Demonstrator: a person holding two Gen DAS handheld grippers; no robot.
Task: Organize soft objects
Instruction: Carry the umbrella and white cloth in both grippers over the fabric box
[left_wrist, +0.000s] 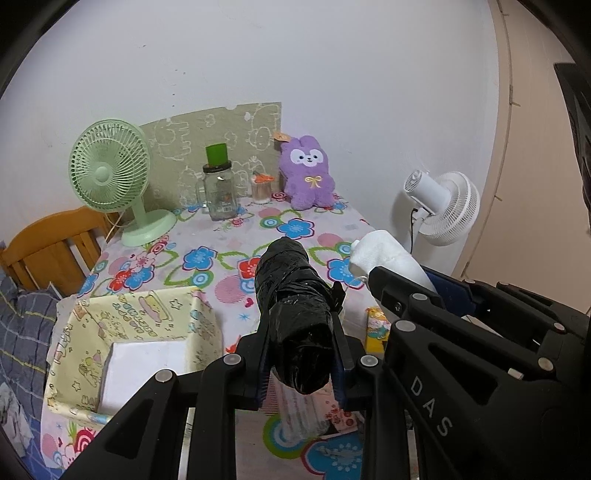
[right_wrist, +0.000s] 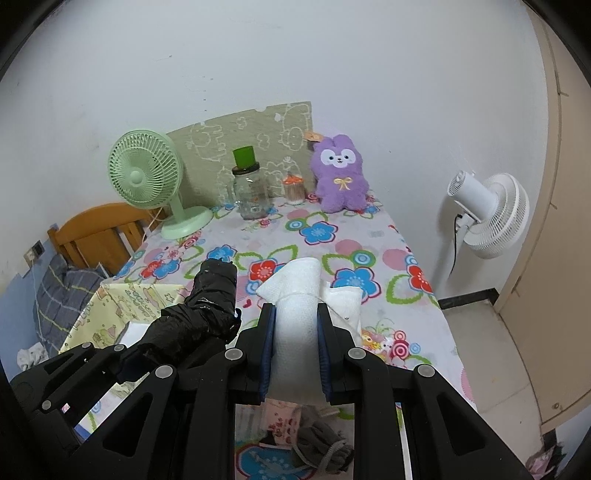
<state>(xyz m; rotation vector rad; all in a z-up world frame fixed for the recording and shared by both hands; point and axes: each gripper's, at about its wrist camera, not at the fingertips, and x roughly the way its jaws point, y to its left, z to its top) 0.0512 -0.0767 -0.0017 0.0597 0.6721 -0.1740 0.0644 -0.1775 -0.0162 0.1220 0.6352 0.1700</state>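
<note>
The left gripper, at the lower centre of its own view, pinches a black wrapped roll between its blue pads, the roll pointing up the frame above the flowered tablecloth. The right gripper, lower centre of its view, clamps a white rolled towel likewise. Both bundles hang clear of the table, side by side. A yellow cartoon-print box sits lower left. A purple plush rabbit, a glass jar and a green desk fan stand along the far wall.
</note>
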